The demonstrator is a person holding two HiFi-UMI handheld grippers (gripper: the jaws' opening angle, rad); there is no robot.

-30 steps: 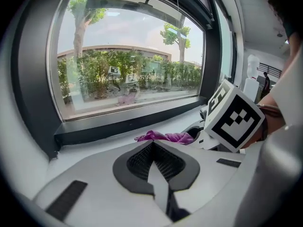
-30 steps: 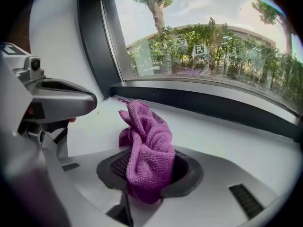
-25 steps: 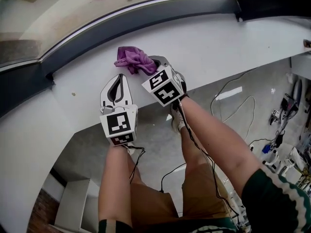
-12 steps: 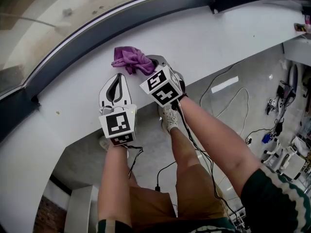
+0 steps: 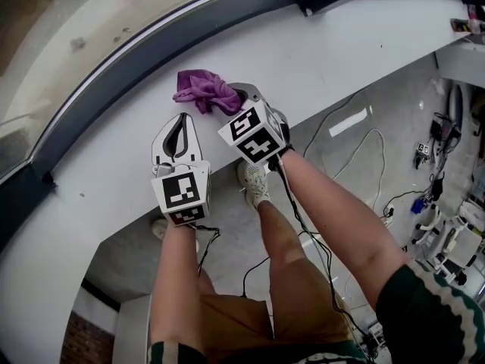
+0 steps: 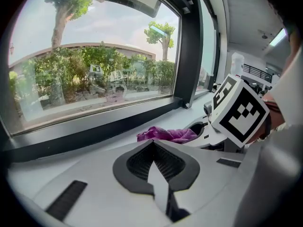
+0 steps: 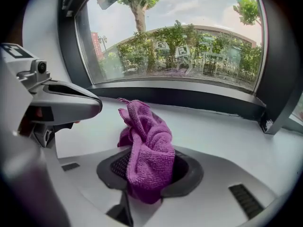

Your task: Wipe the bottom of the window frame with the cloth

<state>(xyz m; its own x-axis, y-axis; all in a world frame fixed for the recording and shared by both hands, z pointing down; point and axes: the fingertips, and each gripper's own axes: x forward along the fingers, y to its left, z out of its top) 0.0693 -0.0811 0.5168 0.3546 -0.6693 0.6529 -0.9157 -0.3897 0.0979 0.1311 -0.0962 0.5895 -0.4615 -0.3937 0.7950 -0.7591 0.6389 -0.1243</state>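
Cloth: a crumpled purple cloth (image 7: 147, 148) sits bunched on the white sill (image 5: 356, 51), close to the dark window frame (image 5: 189, 30) but not touching it as far as I can see.
Right gripper: the right gripper (image 5: 239, 99) has its jaws clamped on the near end of the cloth, and the rest of the fabric spills forward onto the sill.
Left gripper: the left gripper (image 6: 154, 161) has its jaws pressed together with nothing between them. It is over the sill just beside the right one, with the cloth ahead and to its right.
Window: the glass looks out on trees and shrubs.
Person: bare legs in brown shorts (image 5: 250, 317) stand below the sill's edge, with cables (image 5: 356, 146) lying on the grey floor.
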